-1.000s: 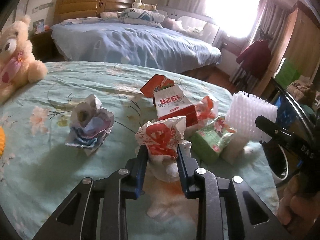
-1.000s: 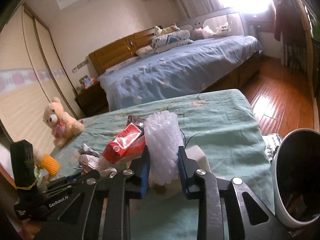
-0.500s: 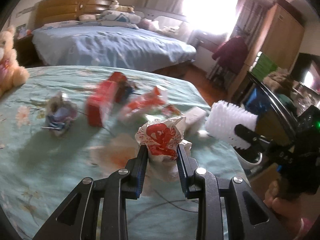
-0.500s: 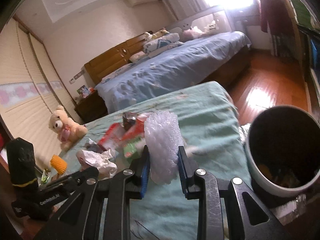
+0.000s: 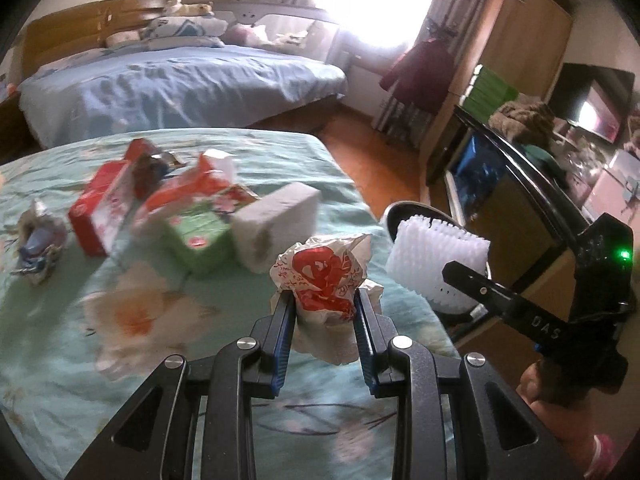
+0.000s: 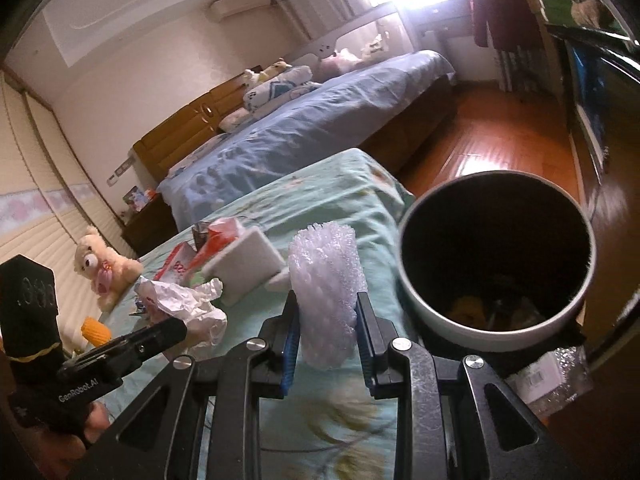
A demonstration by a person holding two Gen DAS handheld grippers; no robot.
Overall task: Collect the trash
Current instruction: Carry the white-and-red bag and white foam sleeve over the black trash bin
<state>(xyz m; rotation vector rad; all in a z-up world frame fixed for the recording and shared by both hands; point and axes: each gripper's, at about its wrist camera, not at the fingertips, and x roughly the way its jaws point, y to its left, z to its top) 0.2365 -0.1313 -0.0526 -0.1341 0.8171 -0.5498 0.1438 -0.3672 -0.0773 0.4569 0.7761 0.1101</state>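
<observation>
Fingers of the left gripper (image 5: 323,300) pinch a crumpled wrapper (image 5: 322,270); the right gripper (image 6: 327,312) pinches foam netting (image 6: 326,276) beside the bin (image 6: 496,260).

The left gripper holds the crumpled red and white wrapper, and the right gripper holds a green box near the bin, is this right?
One part is wrong. The right gripper holds a white foam net, not a green box, as the right wrist view shows. It is near the bin. The left gripper does hold the crumpled wrapper.

Both grippers swung right toward the bin (image 6: 496,256) — foam net (image 6: 326,280) now just beside its rim, wrapper (image 5: 322,276) trailing near the desk (image 5: 256,152) edge.
</observation>
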